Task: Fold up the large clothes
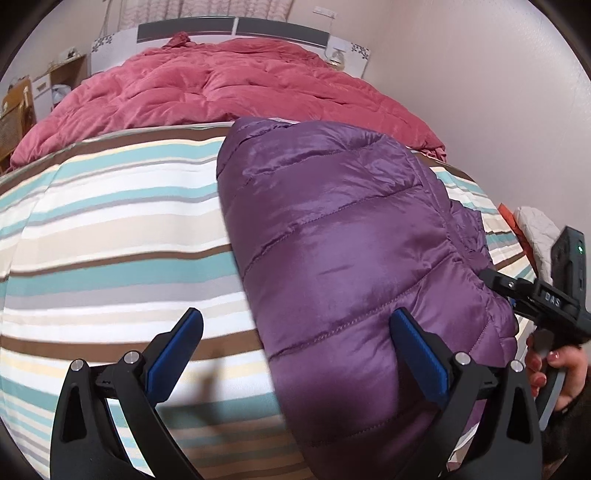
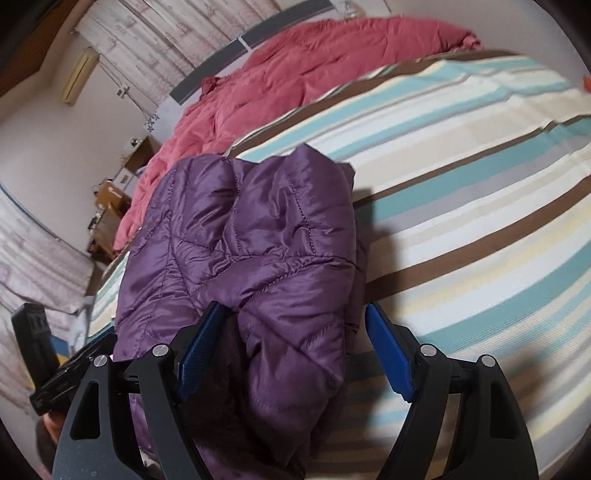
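A purple quilted down jacket [image 1: 343,236] lies folded into a long bundle on the striped bedsheet [image 1: 110,221]. My left gripper [image 1: 295,325] hovers over its near left edge, jaws wide apart, the right finger [image 1: 413,347] above the fabric and the left one over the sheet. At the jacket's right side my right gripper [image 1: 498,291] reaches in, held by a hand [image 1: 561,373]. In the right wrist view the jacket [image 2: 251,236] bulges up between the right gripper's [image 2: 295,314] spread fingers. The left pad [image 2: 203,339] lies against the fabric; the right pad stands apart from it.
A pink quilt [image 1: 221,85] is heaped across the head of the bed below a white headboard [image 1: 229,33]. Wooden furniture [image 1: 22,110] stands at the left wall. White and orange cloth [image 1: 535,236] lies at the bed's right edge.
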### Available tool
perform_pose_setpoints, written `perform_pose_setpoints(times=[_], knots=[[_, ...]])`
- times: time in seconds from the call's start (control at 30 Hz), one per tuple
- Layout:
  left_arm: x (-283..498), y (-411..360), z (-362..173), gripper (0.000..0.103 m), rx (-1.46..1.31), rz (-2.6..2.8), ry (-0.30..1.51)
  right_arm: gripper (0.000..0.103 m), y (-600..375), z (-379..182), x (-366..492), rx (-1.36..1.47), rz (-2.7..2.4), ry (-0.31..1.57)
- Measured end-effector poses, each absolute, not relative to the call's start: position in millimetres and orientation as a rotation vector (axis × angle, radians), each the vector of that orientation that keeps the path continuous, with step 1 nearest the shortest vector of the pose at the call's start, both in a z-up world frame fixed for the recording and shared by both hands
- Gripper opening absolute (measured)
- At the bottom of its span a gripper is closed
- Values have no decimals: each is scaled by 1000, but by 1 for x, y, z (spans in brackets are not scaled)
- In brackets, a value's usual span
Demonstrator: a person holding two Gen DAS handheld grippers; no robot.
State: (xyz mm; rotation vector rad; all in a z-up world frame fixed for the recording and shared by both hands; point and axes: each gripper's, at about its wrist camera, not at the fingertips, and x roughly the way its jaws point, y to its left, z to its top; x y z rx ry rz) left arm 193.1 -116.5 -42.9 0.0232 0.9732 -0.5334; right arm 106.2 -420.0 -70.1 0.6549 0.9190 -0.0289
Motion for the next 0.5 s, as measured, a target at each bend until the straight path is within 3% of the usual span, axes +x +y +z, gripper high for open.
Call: perform_pose_setpoints(times=[0.27,0.5], knots=[[203,-131,-43,101,111,-562,992,78,-422,-87,125,708,13,949],[205,-127,-54,101,-23,-585,1043,71,-420,-92,124,710,41,937]])
